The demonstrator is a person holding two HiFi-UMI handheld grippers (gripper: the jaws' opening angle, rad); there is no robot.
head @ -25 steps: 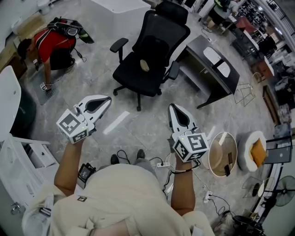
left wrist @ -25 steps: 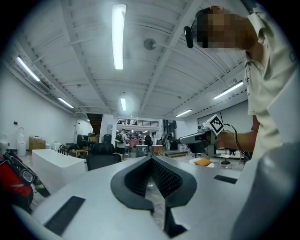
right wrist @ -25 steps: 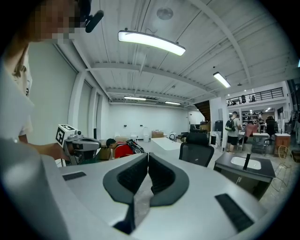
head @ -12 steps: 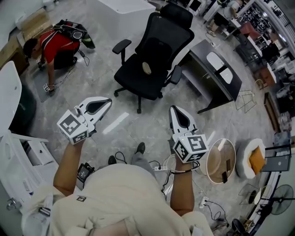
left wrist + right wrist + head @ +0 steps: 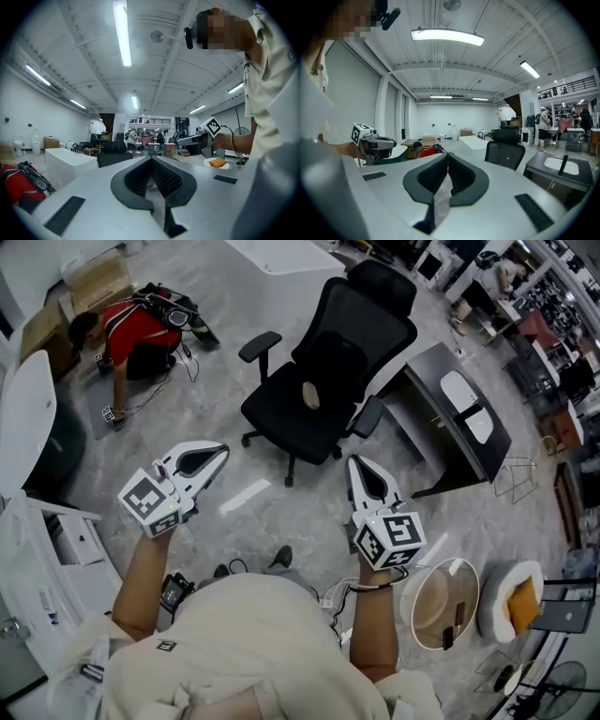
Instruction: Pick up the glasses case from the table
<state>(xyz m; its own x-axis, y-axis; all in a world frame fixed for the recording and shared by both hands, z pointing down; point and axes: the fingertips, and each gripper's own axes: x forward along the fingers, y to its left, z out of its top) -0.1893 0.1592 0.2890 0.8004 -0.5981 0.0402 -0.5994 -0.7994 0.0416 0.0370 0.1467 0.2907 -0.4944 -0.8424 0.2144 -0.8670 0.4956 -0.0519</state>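
Glasses case, perhaps the pale oblong (image 5: 458,390) on the dark table (image 5: 427,395): presumably light, rigid, slick, best gripped across its width; left tongs (image 5: 217,452) and right tongs (image 5: 358,463) closed, empty.

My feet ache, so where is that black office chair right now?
In the head view, the black office chair stands at upper centre, in front of the person, with the dark desk close on its right.

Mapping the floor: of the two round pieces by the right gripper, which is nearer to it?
The tan-topped round table, with small dark items on it; the white round piece holding an orange pad sits beyond it.
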